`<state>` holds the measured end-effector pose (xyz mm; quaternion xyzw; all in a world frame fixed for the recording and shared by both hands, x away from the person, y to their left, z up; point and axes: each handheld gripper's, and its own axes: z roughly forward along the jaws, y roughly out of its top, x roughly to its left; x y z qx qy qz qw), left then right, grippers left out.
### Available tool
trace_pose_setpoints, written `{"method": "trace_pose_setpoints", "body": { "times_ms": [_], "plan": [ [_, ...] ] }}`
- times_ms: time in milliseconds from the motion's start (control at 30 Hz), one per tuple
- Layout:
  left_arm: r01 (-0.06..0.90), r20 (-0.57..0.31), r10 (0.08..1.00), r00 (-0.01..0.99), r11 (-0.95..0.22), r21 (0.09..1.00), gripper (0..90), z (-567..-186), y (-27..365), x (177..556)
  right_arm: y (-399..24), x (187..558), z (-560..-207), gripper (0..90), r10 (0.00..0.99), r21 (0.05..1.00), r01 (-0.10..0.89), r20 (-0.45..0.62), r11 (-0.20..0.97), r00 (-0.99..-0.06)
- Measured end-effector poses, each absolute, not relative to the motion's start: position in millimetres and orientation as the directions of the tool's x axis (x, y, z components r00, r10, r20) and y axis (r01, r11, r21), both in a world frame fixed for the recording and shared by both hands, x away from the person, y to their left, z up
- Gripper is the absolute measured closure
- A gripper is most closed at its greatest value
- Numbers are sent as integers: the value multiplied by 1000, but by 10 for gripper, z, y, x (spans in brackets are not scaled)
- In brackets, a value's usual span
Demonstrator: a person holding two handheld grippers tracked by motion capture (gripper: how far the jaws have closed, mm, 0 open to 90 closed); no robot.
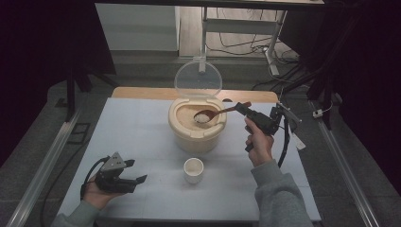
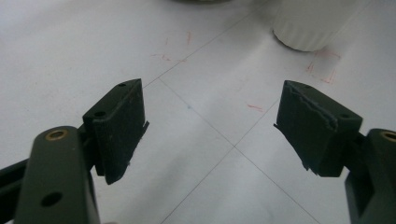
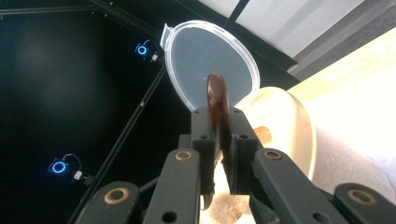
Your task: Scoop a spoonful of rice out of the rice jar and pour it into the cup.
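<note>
Right, I have the right gripper pinching the handle end of the wooden spoon, jaws pressed tight on it; the right gripper view shows the brown handle clamped edge-on between the pads. The spoon's long axis runs from the gripper at about 3 o'clock across to its bowl at 9 o'clock, dipping slightly, and the bowl carries a heap of rice above the open mouth of the beige rice container. The container's clear lid stands hinged up at 12 o'clock.

The white cup sits on the table at 6 o'clock from the container, just beside it, mouth up. From the spoon bowl the cup lies toward 6 o'clock and lower, so I judge the coming carry is a pull toward me, keeping the bowl level.

My left gripper rests at 9 o'clock of the cup, well apart, jaws spread and empty, pointing toward it. The right hand is nearer.
</note>
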<state>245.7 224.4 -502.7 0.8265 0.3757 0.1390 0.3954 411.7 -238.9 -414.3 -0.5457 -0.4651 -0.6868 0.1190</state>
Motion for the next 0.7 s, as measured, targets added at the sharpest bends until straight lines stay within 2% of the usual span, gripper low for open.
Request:
{"method": "trace_pose_setpoints", "body": {
  "times_ms": [700],
  "plan": [
    [509, -66, 730, 680, -406, 759, 234, -5019, 2244, 2453, -2397, 3915, -4140, 836, 320, 511, 703, 859, -495, -399]
  ]
}}
